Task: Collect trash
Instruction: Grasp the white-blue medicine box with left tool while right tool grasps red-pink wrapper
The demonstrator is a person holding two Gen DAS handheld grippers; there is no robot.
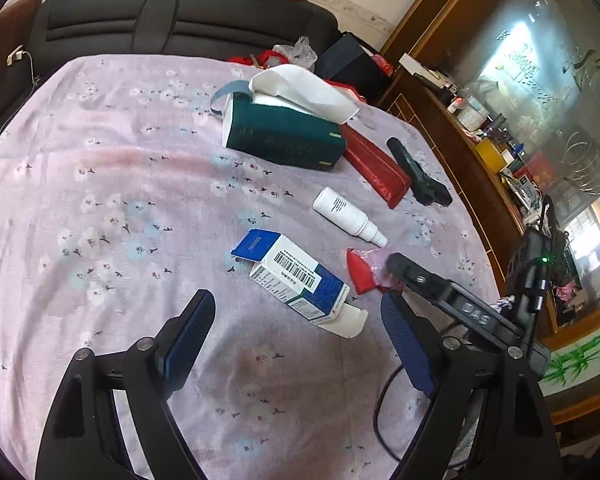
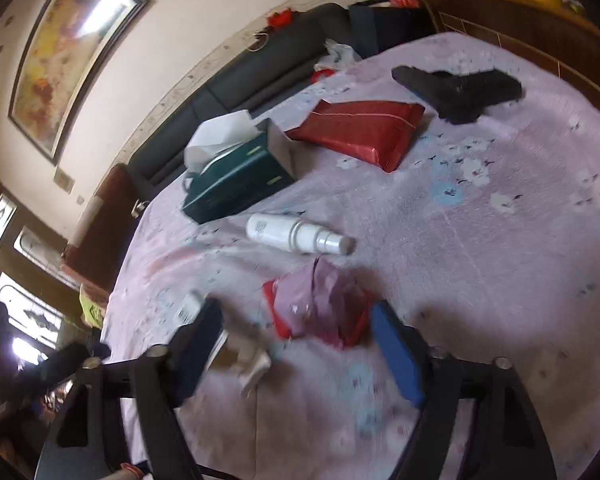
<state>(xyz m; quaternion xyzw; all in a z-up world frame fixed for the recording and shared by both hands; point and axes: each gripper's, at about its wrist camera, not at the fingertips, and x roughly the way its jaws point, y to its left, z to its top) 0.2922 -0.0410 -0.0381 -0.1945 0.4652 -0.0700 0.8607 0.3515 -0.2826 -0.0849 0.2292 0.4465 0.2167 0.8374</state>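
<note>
Left wrist view: the left hand-held gripper [image 1: 296, 320] is hovering over the worktop [image 1: 100, 200] with its jaws standing wide apart and nothing pressed between them. The opened blue-and-white carton [image 1: 300, 276] is lying on the flowered cloth just ahead of its fingertips, one flap sticking out. Beside the carton, to the right, the red and clear wrapper [image 1: 366, 274] is sitting crumpled, and one finger of the right hand-held gripper is reaching over it.

In the right wrist view, the right hand-held gripper [image 2: 296, 316] is straddling that wrapper [image 2: 320, 308]; its jaws are apart, the blue pads are flanking the crumpled plastic, and no pad appears to be pressing on it, though blur is hiding the exact gap.

Further out, the white spray bottle [image 2: 296, 236] is lying on its side, then the dark green tissue box [image 2: 236, 184], the red packet [image 2: 364, 132] and a black gun-shaped object [image 2: 460, 88] near the far edge.

Judging by this, the collecting is barely beginning: nothing is being held, no bin or bag for rubbish is showing, and wrapper and carton are both waiting on the cloth.
</note>
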